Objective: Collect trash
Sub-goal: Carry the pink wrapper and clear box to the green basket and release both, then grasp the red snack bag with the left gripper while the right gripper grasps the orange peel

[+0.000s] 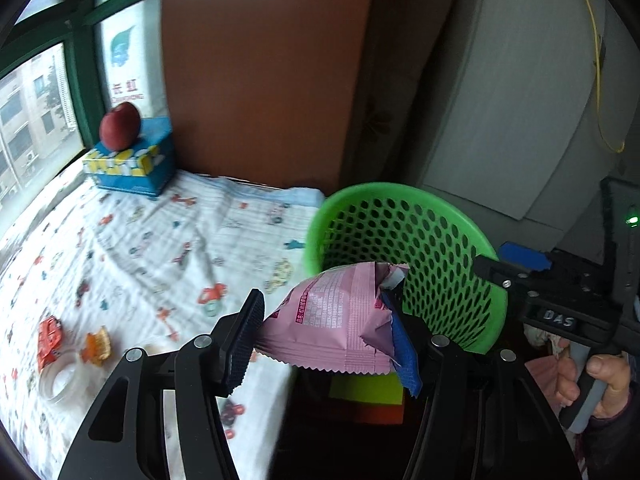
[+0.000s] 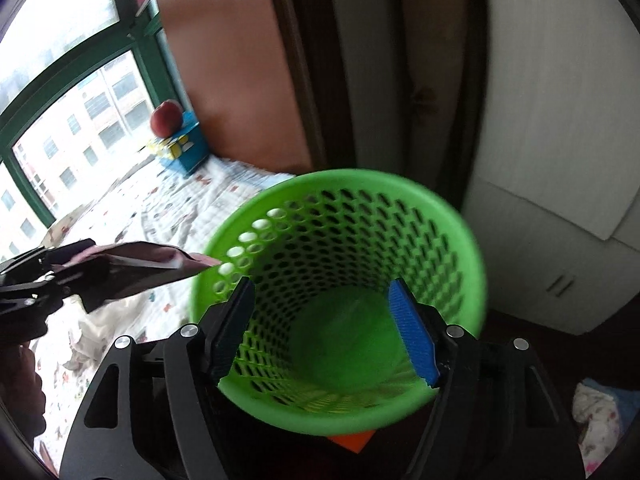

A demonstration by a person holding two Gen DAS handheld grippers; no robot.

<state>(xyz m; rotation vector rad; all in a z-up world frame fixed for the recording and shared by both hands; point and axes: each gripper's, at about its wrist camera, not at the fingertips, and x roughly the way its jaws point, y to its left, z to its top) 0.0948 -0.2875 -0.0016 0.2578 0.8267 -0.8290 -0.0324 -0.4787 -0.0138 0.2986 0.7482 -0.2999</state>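
Left gripper (image 1: 324, 336) clamps a pink wrapper (image 1: 340, 320) just beside the rim of the green basket (image 1: 400, 236). Right gripper (image 2: 326, 328), jaws wide, straddles the basket's near rim; whether it grips is unclear. Orange wrappers (image 1: 50, 338) lie near the bedsheet's (image 1: 160, 248) left edge.

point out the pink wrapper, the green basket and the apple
pink wrapper (image 1: 336, 320), left wrist view, its printed face
green basket (image 2: 344, 178), right wrist view, far rim
apple (image 1: 119, 126), left wrist view, its middle

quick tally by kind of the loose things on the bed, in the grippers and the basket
Snack wrappers: 3, pink foil wrapper, red crumpled wrapper, orange crumpled wrapper
Tape rolls: 1, clear tape roll
Apples: 1, red apple
Boxes: 1, blue tissue box
Baskets: 1, green perforated plastic basket
Total: 7
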